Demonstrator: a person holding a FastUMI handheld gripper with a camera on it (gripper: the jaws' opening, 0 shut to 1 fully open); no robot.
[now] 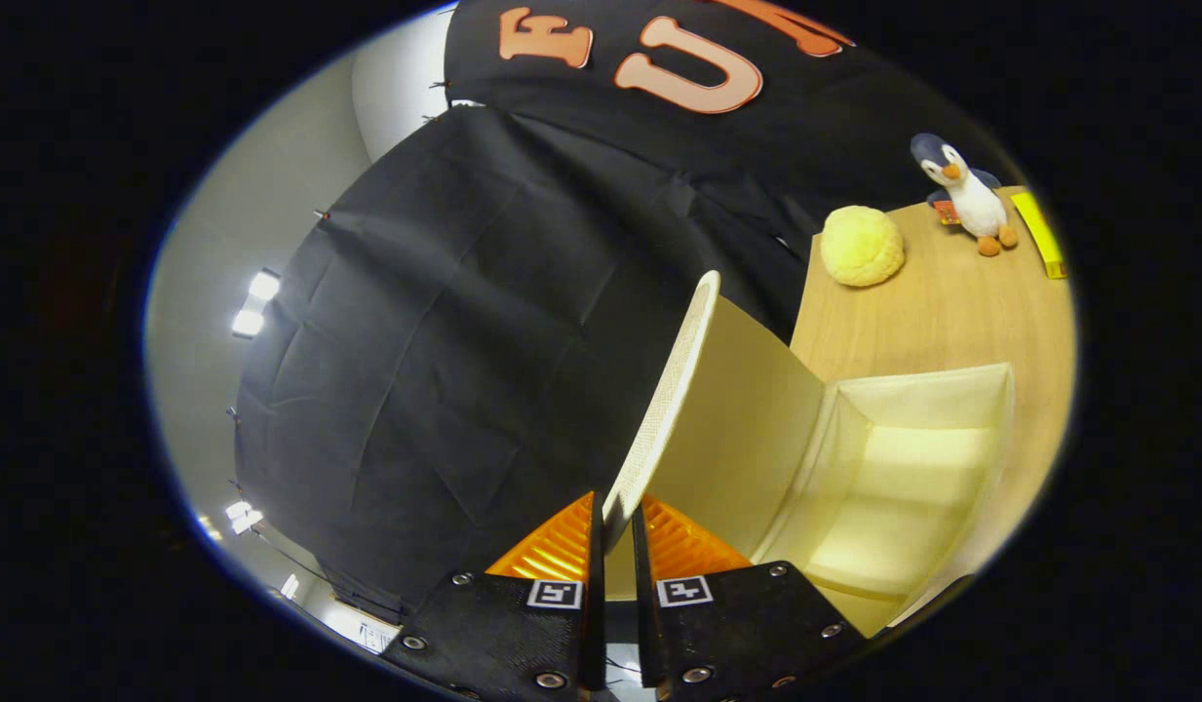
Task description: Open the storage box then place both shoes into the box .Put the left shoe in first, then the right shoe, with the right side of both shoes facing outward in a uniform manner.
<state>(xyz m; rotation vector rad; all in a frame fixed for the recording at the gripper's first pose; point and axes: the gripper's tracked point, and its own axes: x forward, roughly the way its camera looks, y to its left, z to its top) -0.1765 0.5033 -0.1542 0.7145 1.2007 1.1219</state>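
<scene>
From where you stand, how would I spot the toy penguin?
Find the wooden table beyond the open storage box, whose lid the gripper pinches. At its far end, by the round yellow plush, stands the penguin: white belly, orange feet.

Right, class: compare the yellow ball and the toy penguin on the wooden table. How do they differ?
The yellow ball is round and one colour; the toy penguin stands upright in dark blue, white and orange. The ball sits nearer the storage box; the penguin lies beyond it, by a yellow object. Both rest on the table, well beyond the tongs, which pinch the box's lid.
</scene>
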